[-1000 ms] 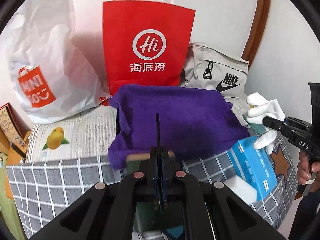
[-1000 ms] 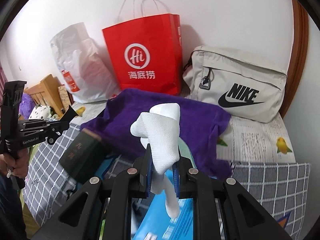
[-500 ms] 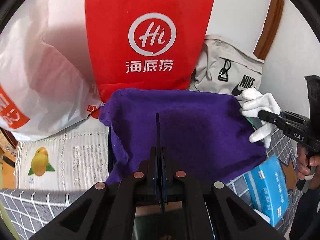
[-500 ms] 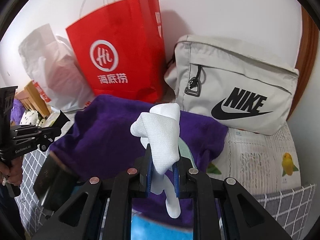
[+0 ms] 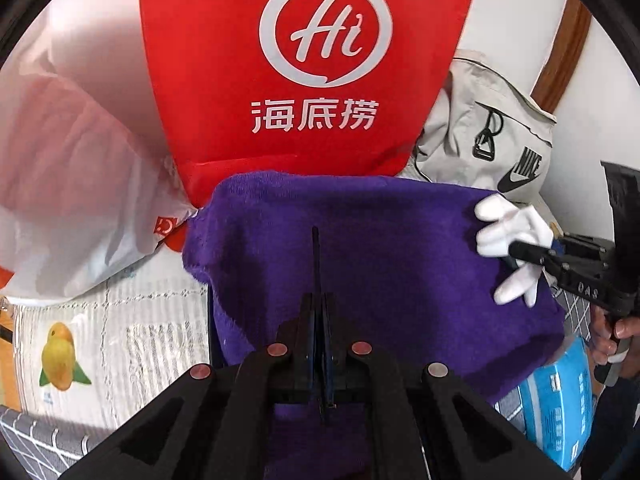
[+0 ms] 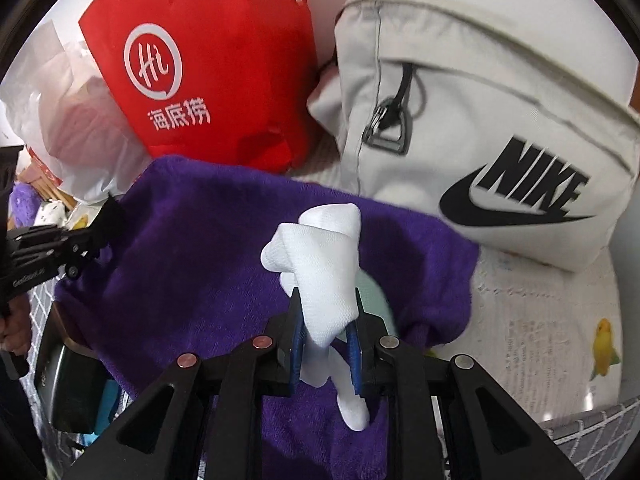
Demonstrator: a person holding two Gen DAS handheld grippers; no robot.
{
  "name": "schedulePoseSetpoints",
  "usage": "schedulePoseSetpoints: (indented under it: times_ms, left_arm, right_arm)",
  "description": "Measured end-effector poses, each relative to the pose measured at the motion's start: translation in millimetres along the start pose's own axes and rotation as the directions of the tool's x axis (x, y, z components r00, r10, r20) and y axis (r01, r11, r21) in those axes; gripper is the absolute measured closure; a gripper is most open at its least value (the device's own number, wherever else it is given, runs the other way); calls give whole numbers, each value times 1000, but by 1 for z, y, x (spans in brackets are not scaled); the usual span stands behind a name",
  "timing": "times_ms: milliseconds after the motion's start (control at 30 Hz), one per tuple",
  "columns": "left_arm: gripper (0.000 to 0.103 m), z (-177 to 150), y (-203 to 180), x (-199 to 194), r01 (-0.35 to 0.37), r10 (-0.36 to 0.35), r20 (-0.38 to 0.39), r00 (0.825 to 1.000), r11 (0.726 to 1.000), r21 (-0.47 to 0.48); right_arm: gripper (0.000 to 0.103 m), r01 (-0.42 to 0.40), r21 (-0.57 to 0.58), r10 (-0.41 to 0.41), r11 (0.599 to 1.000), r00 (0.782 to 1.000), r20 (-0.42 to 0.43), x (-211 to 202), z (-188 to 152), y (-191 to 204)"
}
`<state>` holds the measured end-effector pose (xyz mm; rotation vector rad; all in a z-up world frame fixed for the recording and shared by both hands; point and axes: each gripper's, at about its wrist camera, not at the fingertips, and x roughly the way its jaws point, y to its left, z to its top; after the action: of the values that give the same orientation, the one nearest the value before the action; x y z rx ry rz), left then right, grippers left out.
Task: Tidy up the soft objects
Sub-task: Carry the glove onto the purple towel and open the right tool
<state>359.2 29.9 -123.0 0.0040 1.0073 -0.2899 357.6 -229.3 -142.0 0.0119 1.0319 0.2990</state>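
Note:
A purple towel (image 5: 360, 264) lies spread on the bed in front of the bags; it also shows in the right wrist view (image 6: 208, 248). My right gripper (image 6: 326, 312) is shut on a white sock (image 6: 324, 268) and holds it above the towel's right part; the sock (image 5: 508, 236) and that gripper (image 5: 560, 264) show at the right of the left wrist view. My left gripper (image 5: 316, 280) is shut and empty, hovering over the towel's near middle, and it shows at the left of the right wrist view (image 6: 100, 224).
A red paper bag (image 5: 304, 64), a white plastic bag (image 5: 80, 184) and a beige Nike bag (image 6: 500, 152) stand along the wall. A blue box (image 5: 560, 404) and a dark box (image 6: 68, 384) lie under the towel's near edge. A checked grey blanket (image 6: 592, 420) covers the bed's front.
Both grippers have moved forward toward the bags. The towel and bags loom larger; the white sock now hangs over the towel's right side.

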Motion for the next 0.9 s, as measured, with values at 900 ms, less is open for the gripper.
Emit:
schedulePoseSetpoints:
  times_ms: [900]
  left_arm:
    - [95,36,14,58,-83,79,-116,990,996,-28]
  right_arm:
    - [35,105,-15,-106,994,991,-76,-14,-36,-1]
